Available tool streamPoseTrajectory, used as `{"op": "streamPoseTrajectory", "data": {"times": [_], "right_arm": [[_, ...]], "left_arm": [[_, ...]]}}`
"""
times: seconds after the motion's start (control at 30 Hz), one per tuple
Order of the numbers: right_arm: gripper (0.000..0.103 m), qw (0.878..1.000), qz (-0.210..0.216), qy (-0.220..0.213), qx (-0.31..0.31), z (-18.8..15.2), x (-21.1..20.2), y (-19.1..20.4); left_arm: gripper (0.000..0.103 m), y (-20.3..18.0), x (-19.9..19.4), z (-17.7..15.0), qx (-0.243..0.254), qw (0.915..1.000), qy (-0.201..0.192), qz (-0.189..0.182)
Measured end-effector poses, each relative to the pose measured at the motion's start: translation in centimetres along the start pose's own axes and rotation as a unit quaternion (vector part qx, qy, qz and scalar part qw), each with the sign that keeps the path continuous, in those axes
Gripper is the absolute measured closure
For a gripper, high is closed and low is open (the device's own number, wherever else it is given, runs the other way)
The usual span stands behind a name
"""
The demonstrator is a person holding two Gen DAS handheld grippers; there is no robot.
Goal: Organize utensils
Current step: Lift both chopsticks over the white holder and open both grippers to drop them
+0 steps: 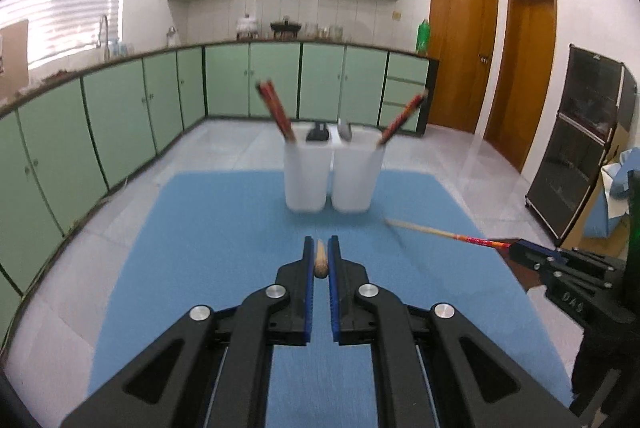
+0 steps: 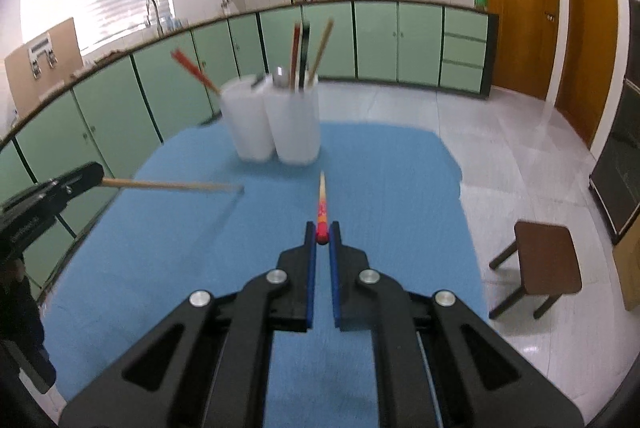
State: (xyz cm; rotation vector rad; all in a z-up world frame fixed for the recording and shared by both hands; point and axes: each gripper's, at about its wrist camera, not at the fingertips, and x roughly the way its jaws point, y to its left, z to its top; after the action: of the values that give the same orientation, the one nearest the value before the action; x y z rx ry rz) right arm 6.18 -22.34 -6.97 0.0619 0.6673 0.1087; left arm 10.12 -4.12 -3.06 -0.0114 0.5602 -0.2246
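Bench [image 1: 224,228], blue-covered, carried two white holders at its far side, touching: left holder [image 1: 307,176], right holder [image 1: 357,175]. Both already held chopsticks; a dark utensil and a spoon-like head showed at their rims.

Left tool [image 1: 321,256] was clamped on the butt of a plain wooden chopstick [image 1: 320,259]. Right tool [image 2: 322,234] was clamped on the red end of a patterned chopstick [image 2: 322,206]. Both sticks were off the bench, tips toward the holders but short of them.

Judgement: the step was delivery. Best raise each tip above the rim before advancing, enter steeply, release only once the tip is well inside; a light holder could tip if struck sideways.

Left wrist view foreshortened its own stick to a stub but showed the patterned one full length. Right wrist view showed the wooden shaft full length, plus upright sticks in the right holder and a brown stool [image 2: 546,260] on the floor.
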Motion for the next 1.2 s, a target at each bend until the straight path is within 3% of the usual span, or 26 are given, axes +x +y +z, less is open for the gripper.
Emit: {"op": "streamPoseTrajectory", "data": {"times": [0.27, 0.57, 0.83, 1.1, 1.2], "right_arm": [[0.098, 0.999, 0.032, -0.041, 0.002, 4.8, -2.5, -0.4], [0.098, 0.995, 0.086, -0.037, -0.017, 10.6, -2.2, 0.3], [0.098, 0.991, 0.117, -0.063, -0.023, 16.4, -2.9, 0.6], [0.098, 0.986, 0.094, -0.137, -0.031, 23.8, -3.9, 0.4], [0.098, 0.985, 0.081, -0.152, -0.025, 25.9, -2.7, -0.1]], "left_arm": [[0.097, -0.5, -0.8, 2.9, 0.004, 0.9995, -0.026, -0.019], [0.097, -0.9, 0.4, 6.9, 0.024, 0.9982, -0.038, -0.041], [0.097, -1.1, 1.4, 10.8, 0.038, 0.9963, -0.055, -0.055], [0.097, -0.9, -0.1, 17.0, 0.038, 0.9886, -0.138, -0.046], [0.097, -0.5, 1.1, 18.9, 0.032, 0.9868, -0.155, -0.034]]}}
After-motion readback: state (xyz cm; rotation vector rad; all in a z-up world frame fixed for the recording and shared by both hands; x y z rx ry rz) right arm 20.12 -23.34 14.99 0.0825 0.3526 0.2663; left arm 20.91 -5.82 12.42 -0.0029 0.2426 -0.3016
